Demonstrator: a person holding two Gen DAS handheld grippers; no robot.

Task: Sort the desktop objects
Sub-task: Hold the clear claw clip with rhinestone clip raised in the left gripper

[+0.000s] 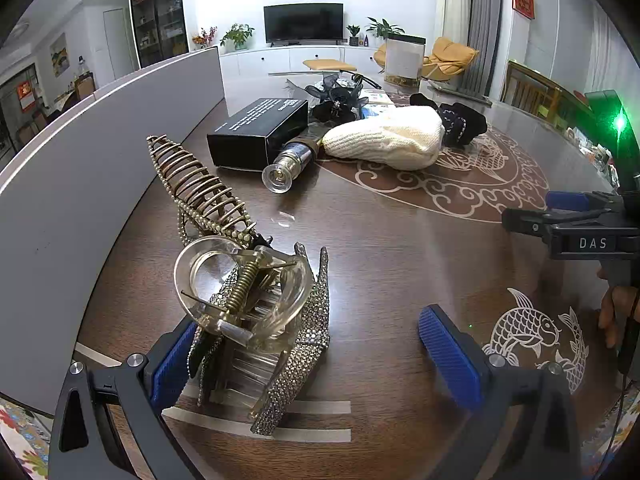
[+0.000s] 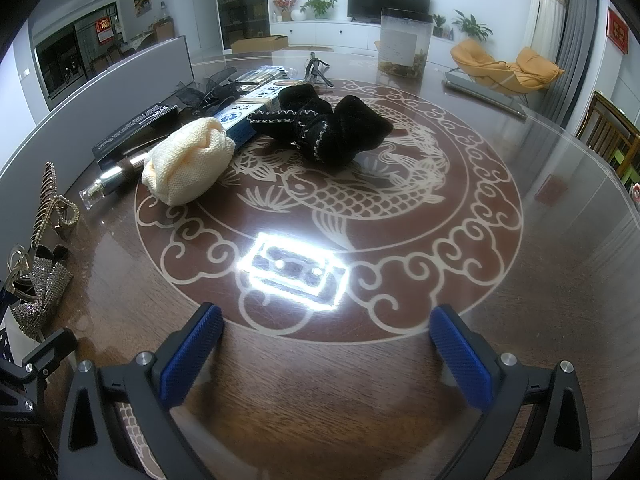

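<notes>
A: We log the left gripper (image 1: 316, 360) spread wide, empty, at the desk's near left edge. The hair clips (image 1: 256, 320) lie heaped against its left finger, the long axis running from the near edge away toward the grey panel (image 1: 80, 200).

B: And the right gripper (image 2: 326, 356)?

A: Also spread, empty, over bare desk (image 2: 520, 280) mid-near edge, well apart from the clips. We judge the left nearer; it needs a leftward shift to straddle them.

My left gripper (image 1: 320, 354): dark grey plastic arms, ribbed blue pads (image 1: 448, 354), silver screws. Right gripper (image 2: 326, 354) identical, white "DAS" marking.
</notes>
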